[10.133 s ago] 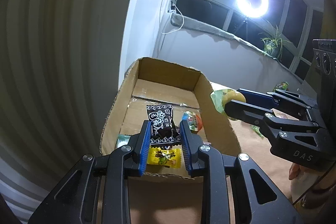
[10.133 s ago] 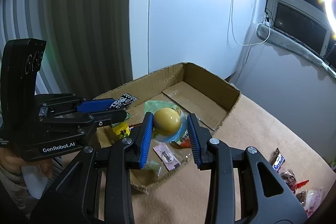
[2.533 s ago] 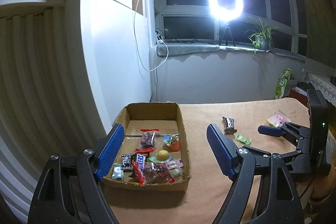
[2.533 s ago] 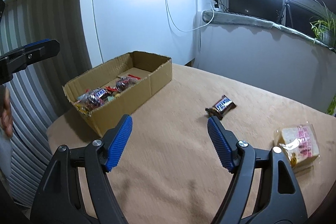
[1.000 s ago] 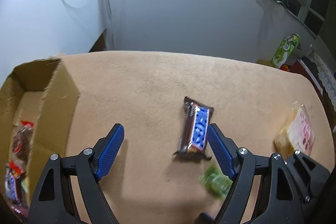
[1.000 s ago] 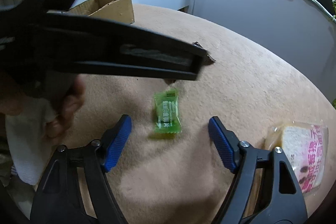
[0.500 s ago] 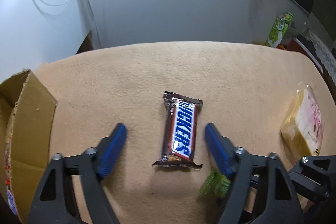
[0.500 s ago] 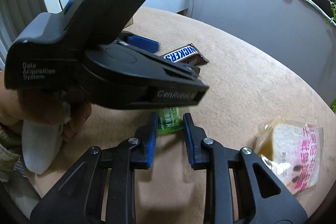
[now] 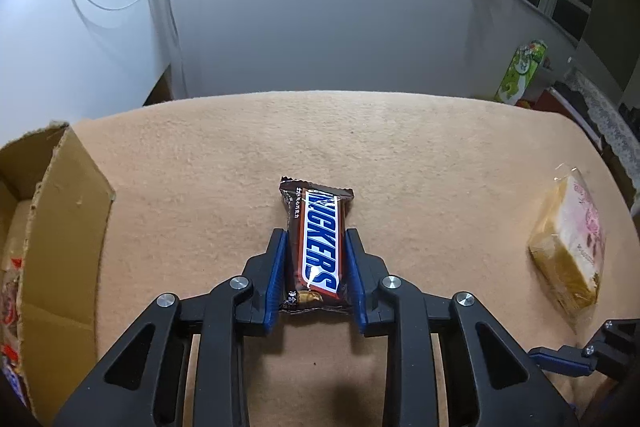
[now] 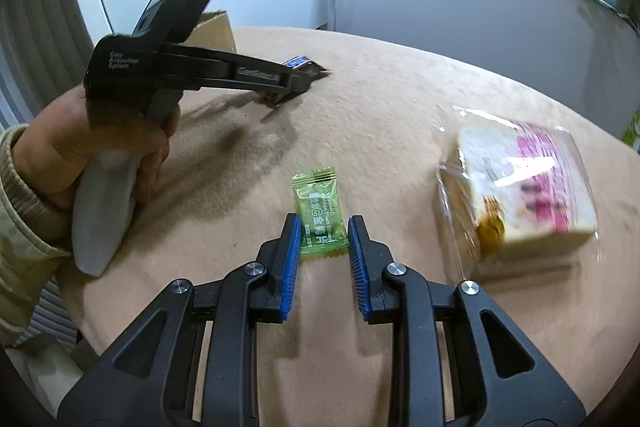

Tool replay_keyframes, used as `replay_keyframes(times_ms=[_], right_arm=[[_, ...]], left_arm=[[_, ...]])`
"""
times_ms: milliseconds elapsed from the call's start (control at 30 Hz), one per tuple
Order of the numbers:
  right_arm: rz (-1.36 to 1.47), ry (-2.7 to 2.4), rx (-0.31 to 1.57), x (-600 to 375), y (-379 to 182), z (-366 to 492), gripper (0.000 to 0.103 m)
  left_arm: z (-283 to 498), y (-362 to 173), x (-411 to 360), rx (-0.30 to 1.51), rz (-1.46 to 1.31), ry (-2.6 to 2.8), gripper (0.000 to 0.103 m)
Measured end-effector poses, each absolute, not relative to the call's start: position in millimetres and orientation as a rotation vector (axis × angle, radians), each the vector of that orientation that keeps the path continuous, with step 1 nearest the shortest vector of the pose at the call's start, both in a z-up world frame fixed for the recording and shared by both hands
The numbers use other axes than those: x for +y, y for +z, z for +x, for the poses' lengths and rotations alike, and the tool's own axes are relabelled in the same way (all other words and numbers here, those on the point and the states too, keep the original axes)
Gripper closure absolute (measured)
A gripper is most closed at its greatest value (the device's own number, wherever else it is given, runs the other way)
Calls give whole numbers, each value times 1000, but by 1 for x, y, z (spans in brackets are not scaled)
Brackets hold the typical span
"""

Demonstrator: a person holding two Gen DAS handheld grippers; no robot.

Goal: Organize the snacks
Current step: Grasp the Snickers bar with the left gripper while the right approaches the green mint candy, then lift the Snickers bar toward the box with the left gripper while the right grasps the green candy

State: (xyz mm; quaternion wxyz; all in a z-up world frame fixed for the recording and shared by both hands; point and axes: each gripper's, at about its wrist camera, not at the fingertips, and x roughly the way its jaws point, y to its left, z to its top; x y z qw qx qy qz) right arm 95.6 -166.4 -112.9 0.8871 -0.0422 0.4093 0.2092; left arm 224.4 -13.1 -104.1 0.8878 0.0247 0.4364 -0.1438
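Note:
A brown and blue Snickers bar (image 9: pixel 320 247) lies lengthwise on the beige table cloth. My left gripper (image 9: pixel 315 233) is shut on its near half, one blue pad on each long side. In the right wrist view the bar's far end (image 10: pixel 298 62) sticks out past the left gripper (image 10: pixel 280 93), which a hand (image 10: pixel 100 139) holds. My right gripper (image 10: pixel 324 219) is shut on the lower part of a small green candy packet (image 10: pixel 318 203). I cannot tell whether the packet rests on the cloth.
An open cardboard box (image 9: pixel 64 211) with several snacks inside stands at the left; its corner (image 10: pixel 212 31) shows behind the left gripper. A wrapped bread slice (image 9: pixel 568 247) (image 10: pixel 524 183) lies at the right. A wall and a windowsill stand behind the table.
The left jaws have closed from wide open onto the Snickers bar. The right jaws closed on the green candy, and the right gripper then drew away from the left one.

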Motion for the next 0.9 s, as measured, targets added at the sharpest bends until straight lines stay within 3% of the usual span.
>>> replay_keyframes(times_ms=[500, 900], right_arm=[[46, 381, 738, -187, -99, 84, 78], [45, 369, 616, -171, -51, 55, 78]], left_arm=[[121, -83, 24, 771, -105, -364, 77], [82, -42, 45, 637, -133, -394, 77]])
